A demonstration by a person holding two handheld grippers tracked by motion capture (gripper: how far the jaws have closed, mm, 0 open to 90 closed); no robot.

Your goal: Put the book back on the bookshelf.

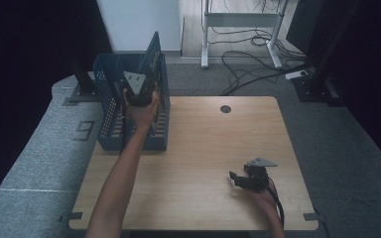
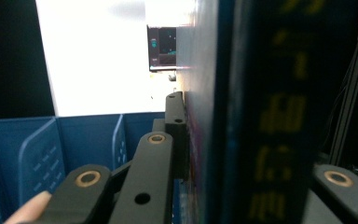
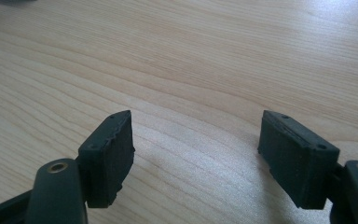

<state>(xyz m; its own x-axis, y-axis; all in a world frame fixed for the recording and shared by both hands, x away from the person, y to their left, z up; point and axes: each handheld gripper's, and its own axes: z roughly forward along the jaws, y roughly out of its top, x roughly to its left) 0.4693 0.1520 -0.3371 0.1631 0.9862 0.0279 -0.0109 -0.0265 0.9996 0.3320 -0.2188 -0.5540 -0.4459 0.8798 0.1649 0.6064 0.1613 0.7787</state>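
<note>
In the left gripper view the tall dark-blue flat book with yellow lettering (image 2: 265, 116), clamped between the black jaws, is too blurred to read and cut off top and bottom; the right jaw stays mostly hidden behind it.

Right gripper (image 3: 196, 156) is just hanging low over the light wooden table (image 3: 191, 60) here, its two black ribbed pads (image 3: 109, 156) sitting wide apart with bare wood grain showing between them.
</note>
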